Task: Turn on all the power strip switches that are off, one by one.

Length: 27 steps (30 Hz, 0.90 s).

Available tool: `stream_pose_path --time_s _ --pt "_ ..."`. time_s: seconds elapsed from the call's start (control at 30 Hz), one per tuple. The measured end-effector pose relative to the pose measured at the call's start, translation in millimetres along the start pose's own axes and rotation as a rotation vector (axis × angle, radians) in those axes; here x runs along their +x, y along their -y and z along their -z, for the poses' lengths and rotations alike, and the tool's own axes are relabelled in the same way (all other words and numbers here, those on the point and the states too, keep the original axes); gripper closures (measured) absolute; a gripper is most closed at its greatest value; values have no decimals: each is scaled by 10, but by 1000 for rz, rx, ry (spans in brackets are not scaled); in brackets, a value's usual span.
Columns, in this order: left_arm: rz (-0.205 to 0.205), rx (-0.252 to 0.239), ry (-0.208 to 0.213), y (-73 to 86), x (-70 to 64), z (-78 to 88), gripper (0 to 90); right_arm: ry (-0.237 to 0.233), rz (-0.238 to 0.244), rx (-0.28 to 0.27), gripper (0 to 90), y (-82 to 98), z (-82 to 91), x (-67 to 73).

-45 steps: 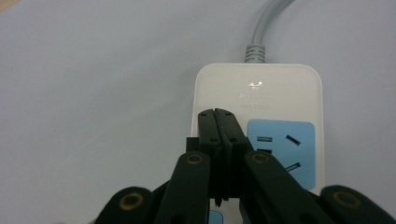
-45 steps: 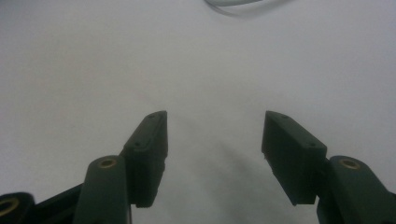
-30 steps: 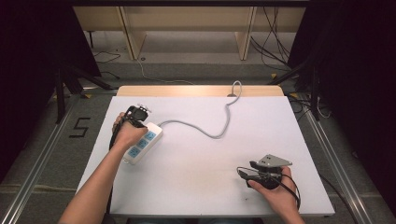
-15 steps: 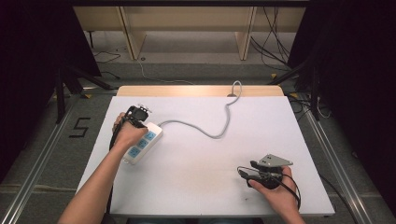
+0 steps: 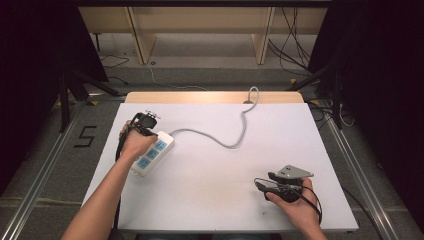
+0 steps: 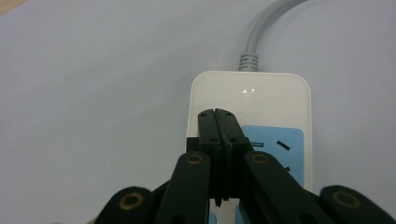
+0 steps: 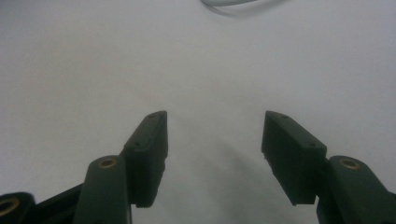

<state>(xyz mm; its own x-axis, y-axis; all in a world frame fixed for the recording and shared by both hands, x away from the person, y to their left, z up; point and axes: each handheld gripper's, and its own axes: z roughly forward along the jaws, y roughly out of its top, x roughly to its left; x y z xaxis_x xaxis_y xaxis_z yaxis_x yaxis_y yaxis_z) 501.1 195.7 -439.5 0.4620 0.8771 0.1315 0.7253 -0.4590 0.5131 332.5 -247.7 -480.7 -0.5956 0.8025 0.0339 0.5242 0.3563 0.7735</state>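
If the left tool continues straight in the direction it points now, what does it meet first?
The left tool, its jaws shut, points down at the cable end of the white power strip. It would most likely meet the strip's top face by the small indicator light; whether it already touches is unclear.

This looks like a lab set up for recording. A white table [image 5: 300, 145] stands alone on a grey floor [image 5: 45, 165], with black curtains [image 5: 35, 40] hanging at the left and right and aluminium rails [image 5: 357, 165] running along both sides. A black "5" [image 5: 86, 136] is marked on the floor at the left, loose cables [image 5: 290, 40] trail at the far right, and a bare wooden shelf frame [image 5: 200, 20] stands at the far end.
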Motion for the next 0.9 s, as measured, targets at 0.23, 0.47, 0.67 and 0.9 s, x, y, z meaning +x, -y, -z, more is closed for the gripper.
stream_pose_path --time_s 0.23,0.47,0.67,0.9 --pt "1 -4 -5 18 10 45 898 0 -1 -1 420 0 1 0" --pt "-2 -8 -17 46 25 87 898 0 -3 0 420 0 -2 2" --pt "4 -14 -15 93 43 123 898 1 -1 0 420 -1 0 3" --pt "12 -19 -11 136 59 147 897 2 1 1 420 -3 4 3"
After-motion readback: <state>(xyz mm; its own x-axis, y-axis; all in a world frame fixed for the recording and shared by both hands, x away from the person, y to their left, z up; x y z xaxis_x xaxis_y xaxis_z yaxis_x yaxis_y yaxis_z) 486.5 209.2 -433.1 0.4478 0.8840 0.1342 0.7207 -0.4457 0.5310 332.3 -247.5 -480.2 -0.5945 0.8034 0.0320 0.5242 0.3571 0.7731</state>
